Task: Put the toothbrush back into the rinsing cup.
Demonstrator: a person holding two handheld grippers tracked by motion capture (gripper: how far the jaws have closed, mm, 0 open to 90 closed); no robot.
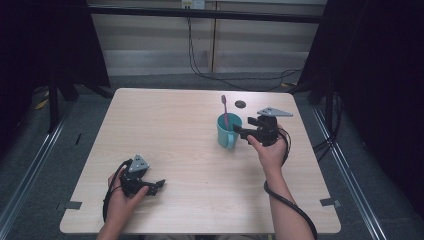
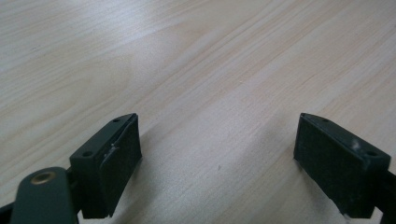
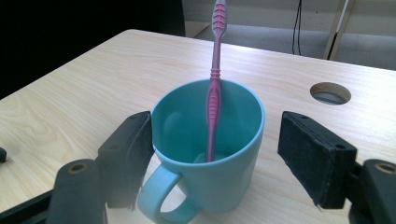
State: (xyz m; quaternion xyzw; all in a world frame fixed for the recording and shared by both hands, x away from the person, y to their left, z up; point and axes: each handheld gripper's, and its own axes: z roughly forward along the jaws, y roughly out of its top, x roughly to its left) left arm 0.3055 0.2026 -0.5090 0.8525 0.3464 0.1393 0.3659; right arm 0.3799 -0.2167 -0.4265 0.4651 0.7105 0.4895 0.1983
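A teal mug stands on the right half of the wooden table, with a pink toothbrush leaning upright inside it. My right gripper reaches in from the right, level with the mug. In the right gripper view the mug sits between the jaws of that gripper, handle toward the camera, toothbrush rising from it. The left pad is next to the wall, the right pad stands clear, so it is open. My left gripper lies low near the front left, open over bare wood.
A round hole is cut in the tabletop just behind the mug, also seen as the hole at the right. Black cables trail on the floor beyond the far edge. Dark curtains flank both sides.
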